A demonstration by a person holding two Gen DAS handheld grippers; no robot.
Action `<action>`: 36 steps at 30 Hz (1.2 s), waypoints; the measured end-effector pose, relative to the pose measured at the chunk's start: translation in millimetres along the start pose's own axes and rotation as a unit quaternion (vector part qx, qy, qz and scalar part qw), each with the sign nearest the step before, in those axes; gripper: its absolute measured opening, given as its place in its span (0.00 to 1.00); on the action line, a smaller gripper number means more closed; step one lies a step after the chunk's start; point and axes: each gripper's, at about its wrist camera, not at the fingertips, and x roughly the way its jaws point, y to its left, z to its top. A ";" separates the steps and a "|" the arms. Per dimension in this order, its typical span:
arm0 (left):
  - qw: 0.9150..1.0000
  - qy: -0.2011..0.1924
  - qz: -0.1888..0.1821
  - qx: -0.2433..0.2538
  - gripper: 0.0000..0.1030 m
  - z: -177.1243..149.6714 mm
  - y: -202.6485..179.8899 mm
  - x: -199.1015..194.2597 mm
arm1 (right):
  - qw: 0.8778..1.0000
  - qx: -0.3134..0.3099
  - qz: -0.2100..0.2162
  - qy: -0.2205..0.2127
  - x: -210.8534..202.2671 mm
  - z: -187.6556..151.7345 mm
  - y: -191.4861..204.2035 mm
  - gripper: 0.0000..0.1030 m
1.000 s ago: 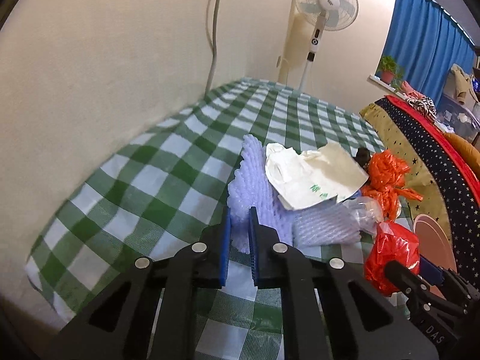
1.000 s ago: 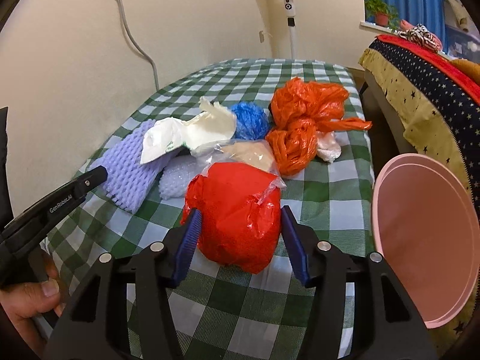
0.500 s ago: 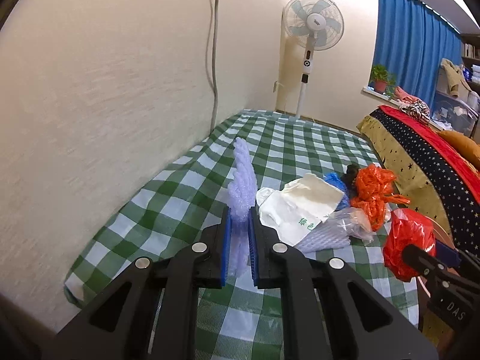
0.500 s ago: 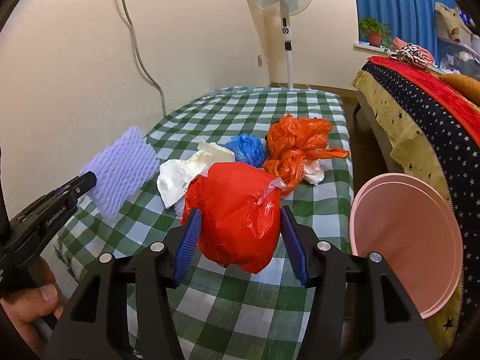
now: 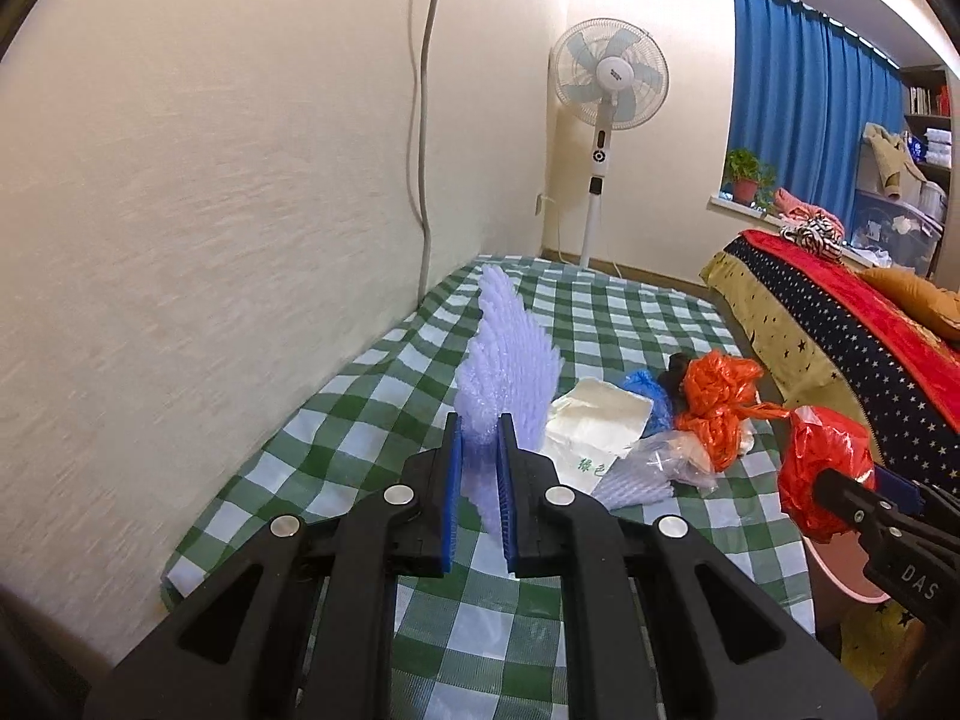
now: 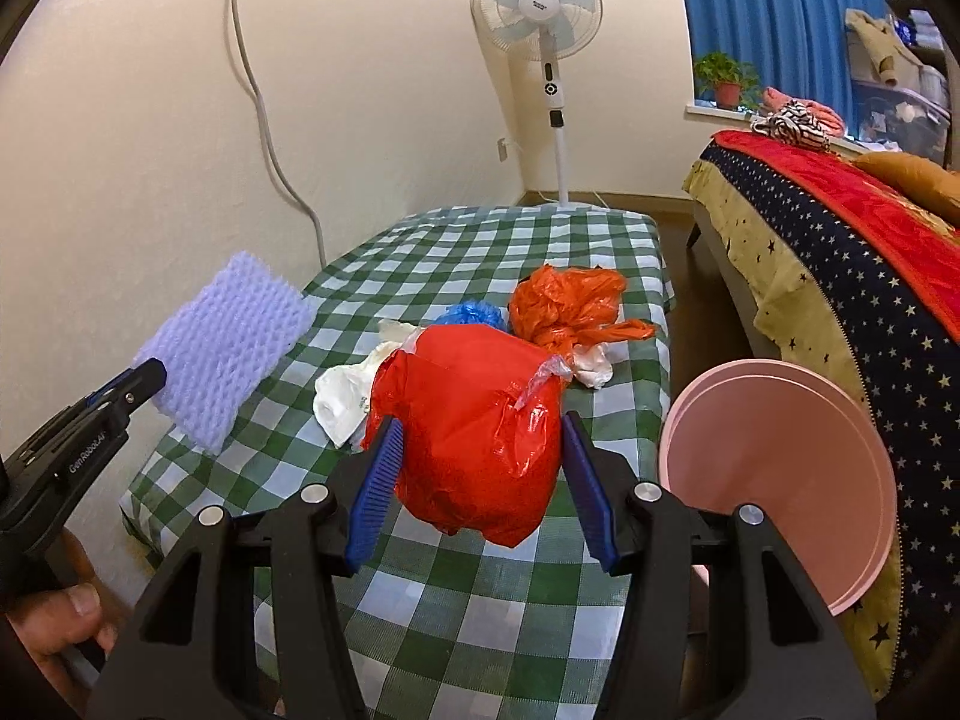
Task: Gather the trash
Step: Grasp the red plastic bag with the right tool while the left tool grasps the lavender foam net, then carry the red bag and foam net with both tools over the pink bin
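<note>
Now, left tongs: the left gripper [image 5: 480,468] at lower centre of the left wrist view is clamped on a pale lilac foam-net sheet [image 5: 510,360], which stands up above the blue pads, clear of the cloth.
Right tongs: the right gripper [image 6: 477,480] at lower centre of the right wrist view is clamped on a bulging red plastic bag [image 6: 474,426], held clear of the cloth.
Trash left: a knotted orange plastic bag [image 6: 564,306], a crumpled blue bag [image 6: 471,315] and a white paper wrapper [image 5: 600,426] lie close together mid-frame on the green-and-white checked tablecloth [image 6: 480,618].
Bin: a round pink plastic bin [image 6: 774,480] sits at the right, just beside the table edge.
Hand: a hand [image 6: 54,612] grips the left tool at lower left.
</note>
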 end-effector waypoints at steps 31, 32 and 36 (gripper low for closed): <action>0.996 0.004 -0.083 0.033 0.11 -9.2 -55.8 -0.2 | 0.997 0.034 -0.060 -0.034 -27.0 11.3 -41.8 0.52; 0.996 0.004 -0.087 0.036 0.11 -9.9 -58.1 -0.1 | 0.997 0.036 -0.065 -0.036 -28.0 11.5 -44.6 0.52; 0.994 0.001 -0.095 0.045 0.11 -11.1 -66.9 0.1 | 0.995 0.046 -0.081 -0.044 -31.0 15.5 -55.1 0.52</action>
